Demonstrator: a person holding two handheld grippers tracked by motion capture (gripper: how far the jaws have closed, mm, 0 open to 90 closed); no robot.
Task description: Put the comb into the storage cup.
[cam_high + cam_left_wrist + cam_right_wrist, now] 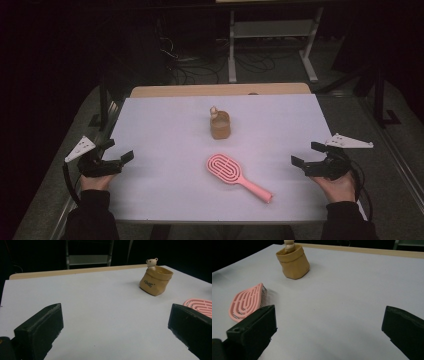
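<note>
**Open grippers flank bear pot and pink brush on white table**

A tan sack-shaped pot (220, 126) stands upright near the middle of the white table (165, 125), a small cream bear figure (151, 262) perched at its rim on the side away from the person. The left gripper view shows dark lettering on the pot's wall and part of its pale inside; whether anything lies in it cannot be told. Nearer the person than the pot, and a little to its right in the high view, a pink hairbrush (235, 175) lies flat, its slotted oval head towards the pot and its handle angled away from it, to the right. Pot and brush are close but apart. Well to the left of the pot, at the table's edge, the left gripper (120, 151) is held in a hand, its 2 black jaws spread wide with nothing between them. Well to the right of the pot, the right gripper (307, 154) is held likewise, jaws wide apart and gripping nothing, pointing inwards across the table towards the brush.
</note>
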